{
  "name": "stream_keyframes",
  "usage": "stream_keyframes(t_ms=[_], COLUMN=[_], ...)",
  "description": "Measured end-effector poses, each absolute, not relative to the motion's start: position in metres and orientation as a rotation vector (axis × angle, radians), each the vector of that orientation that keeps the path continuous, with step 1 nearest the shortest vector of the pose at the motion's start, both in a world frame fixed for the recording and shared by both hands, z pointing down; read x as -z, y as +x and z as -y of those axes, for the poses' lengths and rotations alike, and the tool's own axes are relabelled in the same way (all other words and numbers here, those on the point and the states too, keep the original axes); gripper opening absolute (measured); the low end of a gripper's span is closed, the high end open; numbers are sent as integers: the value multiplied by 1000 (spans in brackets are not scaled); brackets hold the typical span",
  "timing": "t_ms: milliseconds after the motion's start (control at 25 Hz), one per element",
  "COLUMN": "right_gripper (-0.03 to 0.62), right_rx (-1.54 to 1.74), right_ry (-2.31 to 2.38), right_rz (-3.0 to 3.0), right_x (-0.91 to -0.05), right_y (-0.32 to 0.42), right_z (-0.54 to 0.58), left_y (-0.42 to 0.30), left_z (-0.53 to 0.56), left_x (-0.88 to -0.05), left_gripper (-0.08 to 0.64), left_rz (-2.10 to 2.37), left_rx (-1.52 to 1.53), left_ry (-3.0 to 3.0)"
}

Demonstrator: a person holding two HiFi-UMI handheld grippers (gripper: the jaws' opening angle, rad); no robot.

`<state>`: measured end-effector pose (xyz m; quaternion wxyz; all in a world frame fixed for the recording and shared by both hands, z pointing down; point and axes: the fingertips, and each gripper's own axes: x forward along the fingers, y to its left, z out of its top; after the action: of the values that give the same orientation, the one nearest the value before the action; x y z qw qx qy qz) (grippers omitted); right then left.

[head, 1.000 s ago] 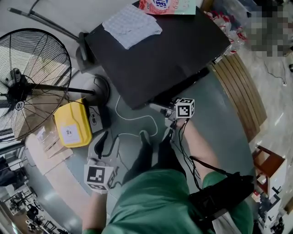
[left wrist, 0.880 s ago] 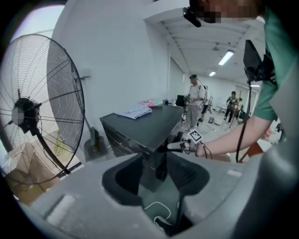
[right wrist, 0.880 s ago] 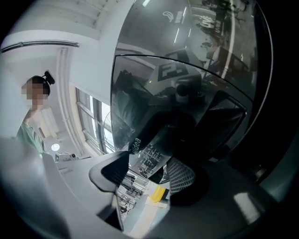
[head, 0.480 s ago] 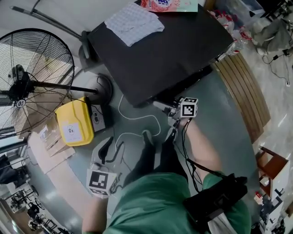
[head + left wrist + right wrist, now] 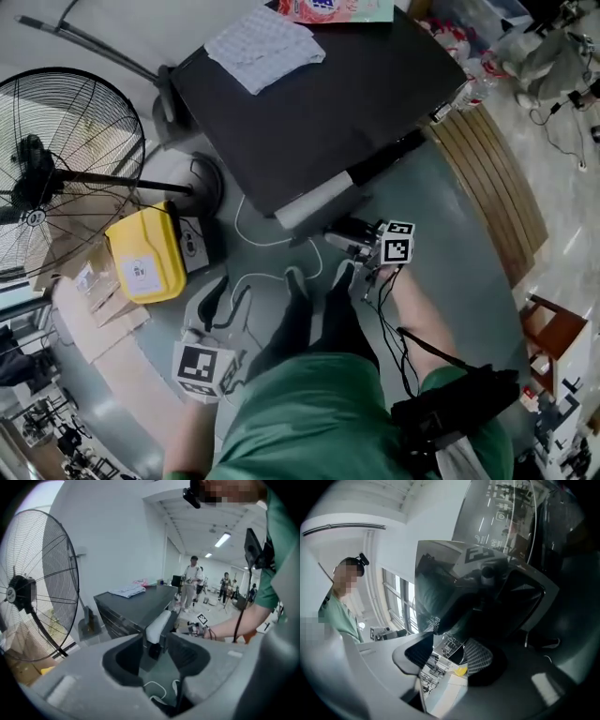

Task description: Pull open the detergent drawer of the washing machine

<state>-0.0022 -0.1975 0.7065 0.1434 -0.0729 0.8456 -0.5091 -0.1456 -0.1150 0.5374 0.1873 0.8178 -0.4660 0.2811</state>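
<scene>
The washing machine (image 5: 319,103) has a dark top, and its white detergent drawer (image 5: 314,201) sticks out of the front at the left end. My right gripper (image 5: 342,232) is at the drawer's front. Its jaws are closing, and the drawer's glossy front edge (image 5: 445,686) lies between them (image 5: 450,654). My left gripper (image 5: 222,298) hangs low over the floor, well short of the machine, open with nothing between its fingers (image 5: 154,651). Through its gap I see the drawer (image 5: 158,625) jutting from the machine (image 5: 136,604).
A large standing fan (image 5: 56,178) and a yellow case (image 5: 145,262) are on the floor to the left. A folded cloth (image 5: 262,47) lies on the machine top. A white cable (image 5: 272,244) loops by my feet. Wooden slats (image 5: 497,178) run along the right. People stand in the far room (image 5: 193,581).
The white drawer has slid out of the machine's front. My right gripper has drawn back toward me with it. The left gripper has hardly moved.
</scene>
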Motion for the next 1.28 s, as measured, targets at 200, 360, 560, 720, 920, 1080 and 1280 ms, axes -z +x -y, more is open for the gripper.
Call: stream_keyframes(t_ms=[200,360,560,720,920,1080,1280], right_gripper=[199,199,202,206,209,210,221], right_rx=[1461,1456,1452,1439,1431,1428,1485], right_ry=[-233,-237,-263,-293,-309,-308,-366], right_rz=[-2394,-2362,-2355,-2344,-2344,-2343,-2352], right_x=[-703,-703,-704,-703,-703,-705,-721], right_y=[15,33,49,58,65,71,75], right_z=[172,150,125,114,101,87,78], left_y=[-125,-106,-94,-84,-71,-63,-58], left_z=[119,122,128,134,137,137,142], left_x=[-533,-534,-532,-529,-528,-529,-529], left_gripper=[163,163,163,160,160,160,160], left_rz=[1250,1195,1160,1150,1101,1064,1031], left_rx=[-796,-806,-819,-813,-824,-833,-835], left_ry=[2350,2389,2423,2443,2477,2494,2517])
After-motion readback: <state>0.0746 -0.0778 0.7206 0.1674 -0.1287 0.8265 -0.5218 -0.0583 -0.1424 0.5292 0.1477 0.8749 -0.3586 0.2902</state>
